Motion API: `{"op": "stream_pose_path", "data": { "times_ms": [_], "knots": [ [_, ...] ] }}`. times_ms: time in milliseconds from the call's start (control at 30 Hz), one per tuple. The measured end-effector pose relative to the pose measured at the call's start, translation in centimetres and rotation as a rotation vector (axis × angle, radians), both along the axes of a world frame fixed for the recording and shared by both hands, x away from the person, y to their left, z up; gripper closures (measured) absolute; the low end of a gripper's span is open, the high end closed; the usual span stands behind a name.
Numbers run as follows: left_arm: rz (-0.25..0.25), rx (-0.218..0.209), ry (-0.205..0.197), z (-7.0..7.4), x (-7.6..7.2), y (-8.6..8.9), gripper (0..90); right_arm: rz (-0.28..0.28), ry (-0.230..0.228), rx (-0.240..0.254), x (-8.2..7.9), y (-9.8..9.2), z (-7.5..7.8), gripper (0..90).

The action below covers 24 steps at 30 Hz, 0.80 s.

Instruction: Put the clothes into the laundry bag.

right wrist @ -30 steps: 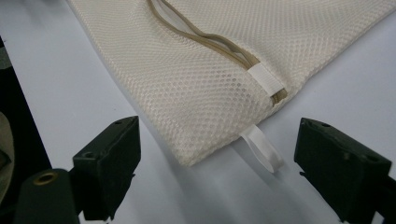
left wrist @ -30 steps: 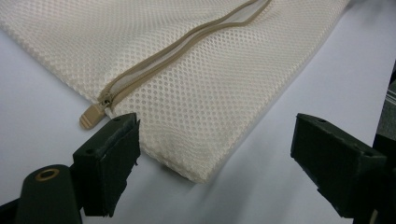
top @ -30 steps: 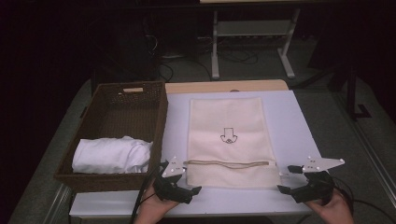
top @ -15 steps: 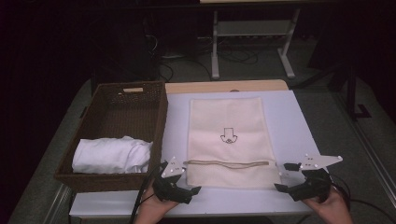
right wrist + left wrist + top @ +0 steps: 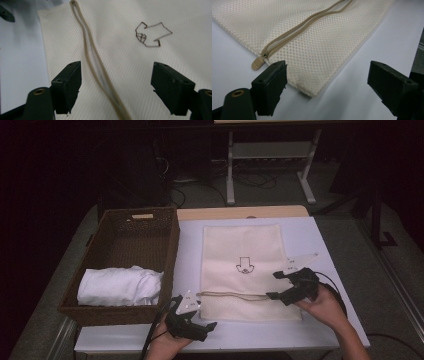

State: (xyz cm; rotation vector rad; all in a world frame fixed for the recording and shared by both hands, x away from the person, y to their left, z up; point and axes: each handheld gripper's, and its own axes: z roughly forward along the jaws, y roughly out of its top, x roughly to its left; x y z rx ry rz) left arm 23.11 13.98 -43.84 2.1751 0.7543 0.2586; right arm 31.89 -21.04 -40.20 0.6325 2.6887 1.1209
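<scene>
Under the right gripper (image 5: pixel 278 286): mesh bag's (image 5: pixel 241 252) zipper (image 5: pixel 100 75)

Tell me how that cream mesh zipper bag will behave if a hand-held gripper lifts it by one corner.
The mesh bag will probably flop and drape, since it lies thin and flat on the white table. It looks light and likely empty, with no bulge. The open weave should give the jaws decent grip, though the bag may slide if pushed.
</scene>
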Motion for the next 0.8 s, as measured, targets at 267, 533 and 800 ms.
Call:
{"op": "stream_pose_path", "data": {
  "times_ms": [267,533,800],
  "knots": [
    [0.009,-0.010,0.008,0.0,0.2,0.2,15.4,0.085,0.015,-0.035,2.6,3.5,-0.7,32.3],
    [0.017,-0.014,0.010,0.0,0.2,0.3,15.7,0.165,0.046,-0.089,3.9,6.2,-2.4,41.0],
    [0.016,-0.005,0.014,-0.2,0.3,0.2,15.8,0.200,0.068,-0.131,4.0,6.8,-3.5,43.6]
  ]
}}
